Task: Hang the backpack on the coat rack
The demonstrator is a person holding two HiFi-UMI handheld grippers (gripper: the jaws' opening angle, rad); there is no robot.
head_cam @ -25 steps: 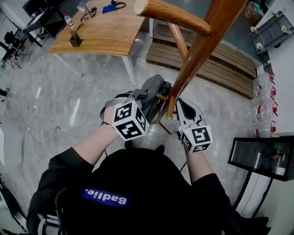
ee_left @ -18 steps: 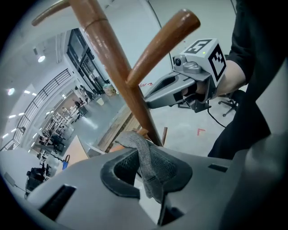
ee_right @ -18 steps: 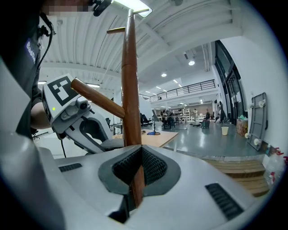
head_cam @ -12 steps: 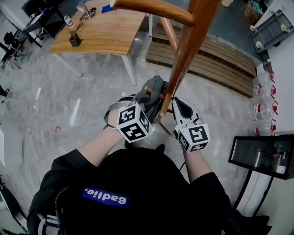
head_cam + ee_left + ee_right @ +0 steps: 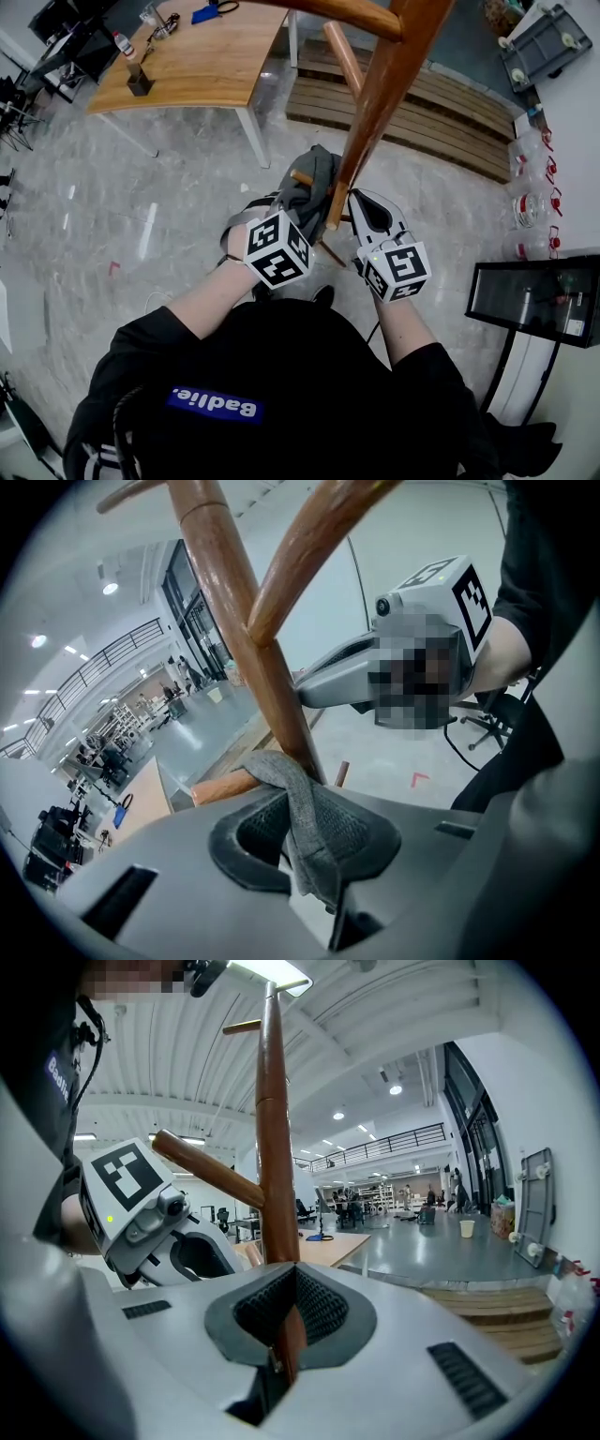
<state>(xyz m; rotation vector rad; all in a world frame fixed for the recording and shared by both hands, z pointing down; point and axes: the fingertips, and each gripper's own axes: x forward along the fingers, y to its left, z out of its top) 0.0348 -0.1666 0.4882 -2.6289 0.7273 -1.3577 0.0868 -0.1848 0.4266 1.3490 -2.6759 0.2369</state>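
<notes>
1. Head view shows the grey backpack (image 5: 309,183) bunched against the coat rack (image 5: 375,103) at a low peg (image 5: 301,176).
2. Its strap (image 5: 298,794) appears to lie over the peg's root, right beside the pole (image 5: 274,1147), and is pinched in the left gripper (image 5: 307,850). I judge the hanging nearly done; what remains is seating the strap and letting go.
3. Clamped on the pole, the right gripper (image 5: 289,1326) points roughly level, seemingly steadying it. The left gripper angles downward, and both forearms reach forward.
</notes>
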